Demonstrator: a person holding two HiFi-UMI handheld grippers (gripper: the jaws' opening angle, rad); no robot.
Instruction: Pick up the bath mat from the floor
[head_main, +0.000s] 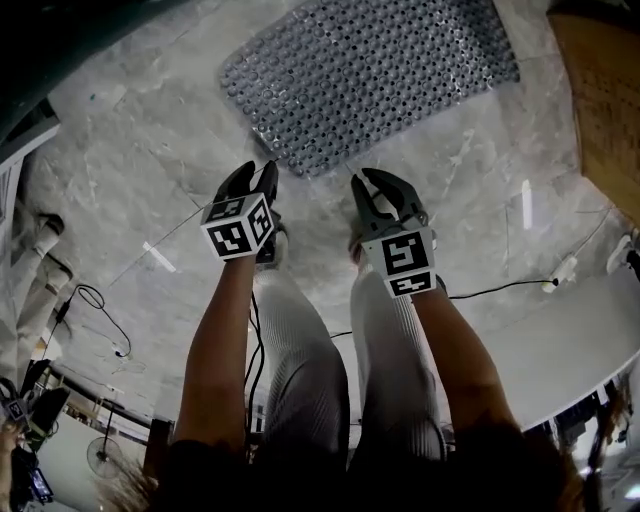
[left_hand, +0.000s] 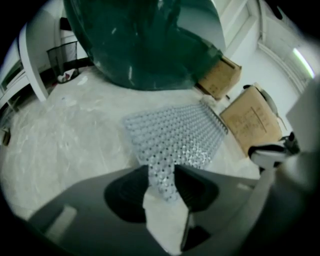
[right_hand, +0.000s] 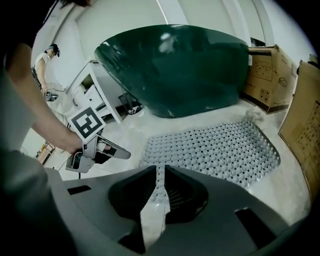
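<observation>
The bath mat (head_main: 370, 75), grey and covered in small bumps and holes, lies flat on the pale marble floor. It also shows ahead in the left gripper view (left_hand: 175, 137) and the right gripper view (right_hand: 220, 147). My left gripper (head_main: 258, 175) hovers right at the mat's near corner, jaws a little apart with nothing between them. My right gripper (head_main: 382, 185) hangs just short of the near edge, its jaws only narrowly apart and empty. The left gripper (right_hand: 102, 150) is also seen from the side, above the floor.
A dark green bathtub (right_hand: 175, 70) stands beyond the mat. Cardboard boxes (left_hand: 250, 120) (head_main: 605, 100) sit to the right of it. A cable (head_main: 500, 288) runs across the floor near my legs (head_main: 300, 350). A white cabinet (right_hand: 95, 85) and a person (right_hand: 45, 65) are far left.
</observation>
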